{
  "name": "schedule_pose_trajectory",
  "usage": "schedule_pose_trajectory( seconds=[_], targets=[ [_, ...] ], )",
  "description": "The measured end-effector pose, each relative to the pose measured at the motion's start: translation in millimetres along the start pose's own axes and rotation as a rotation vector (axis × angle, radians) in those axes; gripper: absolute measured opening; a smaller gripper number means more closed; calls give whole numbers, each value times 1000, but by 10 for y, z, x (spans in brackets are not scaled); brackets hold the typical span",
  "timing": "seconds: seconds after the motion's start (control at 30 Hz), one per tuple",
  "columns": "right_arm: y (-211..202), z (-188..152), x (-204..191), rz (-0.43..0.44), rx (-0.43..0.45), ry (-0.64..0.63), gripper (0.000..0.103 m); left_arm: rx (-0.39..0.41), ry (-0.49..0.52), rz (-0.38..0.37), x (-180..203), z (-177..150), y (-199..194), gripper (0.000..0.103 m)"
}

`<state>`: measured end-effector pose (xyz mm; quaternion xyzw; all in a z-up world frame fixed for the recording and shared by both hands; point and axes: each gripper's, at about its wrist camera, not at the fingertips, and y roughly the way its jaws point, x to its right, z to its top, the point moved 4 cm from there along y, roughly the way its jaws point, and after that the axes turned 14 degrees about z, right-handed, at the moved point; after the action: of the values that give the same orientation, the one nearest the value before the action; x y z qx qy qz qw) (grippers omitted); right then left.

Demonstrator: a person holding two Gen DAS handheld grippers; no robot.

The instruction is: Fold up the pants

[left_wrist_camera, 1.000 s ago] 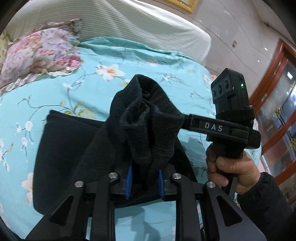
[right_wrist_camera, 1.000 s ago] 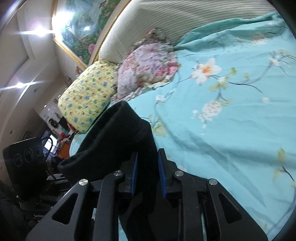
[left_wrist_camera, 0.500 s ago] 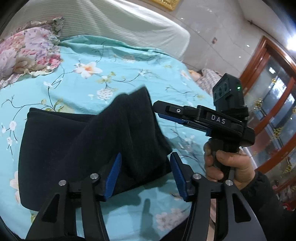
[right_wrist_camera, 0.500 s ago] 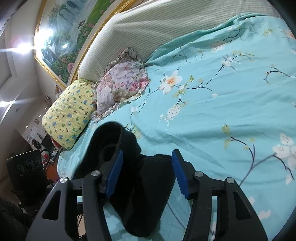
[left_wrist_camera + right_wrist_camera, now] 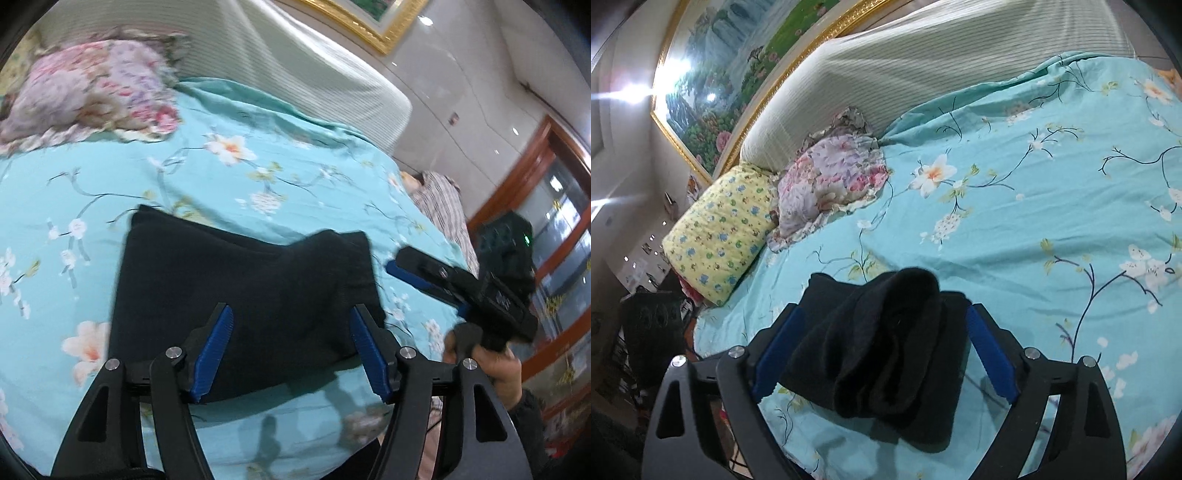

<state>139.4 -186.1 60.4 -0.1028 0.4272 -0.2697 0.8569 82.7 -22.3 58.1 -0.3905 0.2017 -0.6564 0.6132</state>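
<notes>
Both tongs are released, holding nothing. The black pants (image 5: 236, 295) sit folded on the bed (image 5: 221, 184), straight ahead of the left tongs (image 5: 291, 354). The bunched end lies between the right tongs (image 5: 882, 354), so right's probably nearer for tidying it.

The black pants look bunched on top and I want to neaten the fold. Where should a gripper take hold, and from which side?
Probably grip the raised, rumpled top layer of the black pants at its near edge, coming in low from the bed's front edge. That layer stands proud of the flat layers beneath, so open fingers can straddle it without snagging the floral bedspread. Both the left gripper and right gripper are open.
</notes>
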Motion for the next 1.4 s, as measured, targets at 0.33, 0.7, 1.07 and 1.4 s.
schedule_pose_trajectory(
  seconds=[0.33, 0.7, 1.07, 1.4],
  targets=[
    [91, -118, -113, -78, -17, 6, 97, 11, -104, 45, -493, 71, -33, 70],
    [190, -212, 12, -127, -16, 106, 99, -38, -169, 67, -806, 77, 141, 75],
    [268, -307, 147, -129, -40, 154, 99, -130, -229, 36, -991, 39, 512, 75],
    [361, -400, 319, -117, -59, 196, 98, -180, -219, 36, -985, 79, 788, 76]
  ],
)
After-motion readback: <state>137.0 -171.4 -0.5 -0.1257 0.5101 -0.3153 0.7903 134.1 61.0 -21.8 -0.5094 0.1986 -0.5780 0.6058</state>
